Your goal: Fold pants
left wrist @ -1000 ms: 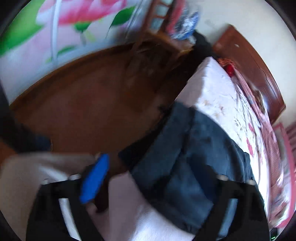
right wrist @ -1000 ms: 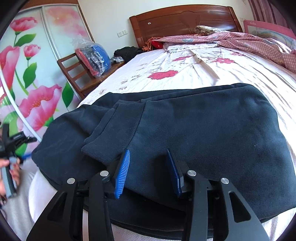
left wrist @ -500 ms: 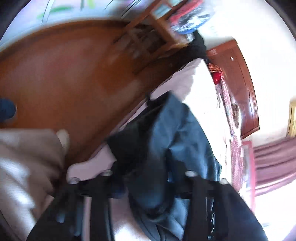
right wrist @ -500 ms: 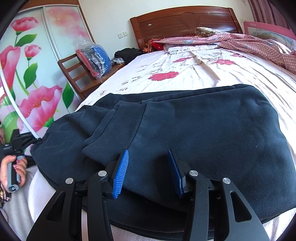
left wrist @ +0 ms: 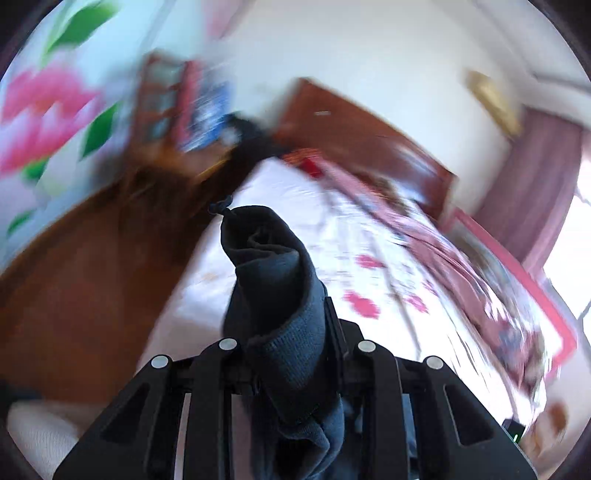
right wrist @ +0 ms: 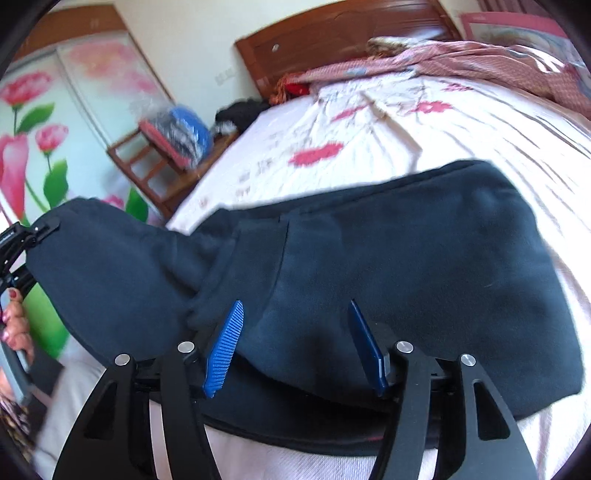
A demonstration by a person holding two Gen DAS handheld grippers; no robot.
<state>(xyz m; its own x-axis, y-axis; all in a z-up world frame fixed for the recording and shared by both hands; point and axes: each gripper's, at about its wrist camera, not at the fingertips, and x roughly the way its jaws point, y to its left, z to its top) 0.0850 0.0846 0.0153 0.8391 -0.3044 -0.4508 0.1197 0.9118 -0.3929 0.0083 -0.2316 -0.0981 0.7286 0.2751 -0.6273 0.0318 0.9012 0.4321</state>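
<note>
Dark navy pants (right wrist: 388, 258) lie folded across the near end of the bed. My left gripper (left wrist: 291, 332) is shut on a bunched end of the pants (left wrist: 280, 295) and holds it lifted off the bed; that raised end shows at the left of the right wrist view (right wrist: 103, 266), with the left gripper (right wrist: 26, 236) at its tip. My right gripper (right wrist: 295, 332) is open, its blue pads (right wrist: 225, 347) astride a fold of the pants near the front edge.
The bed sheet (right wrist: 369, 122) is white with red flowers. A pink quilt (right wrist: 480, 62) lies by the wooden headboard (right wrist: 332, 33). A wooden chair with a bag (right wrist: 173, 144) stands left of the bed, by a flowered wardrobe (right wrist: 37, 140).
My left gripper closed on the left end of the pants and lifted it off the bed edge. My right gripper stayed open over the fold and tilted slightly.
</note>
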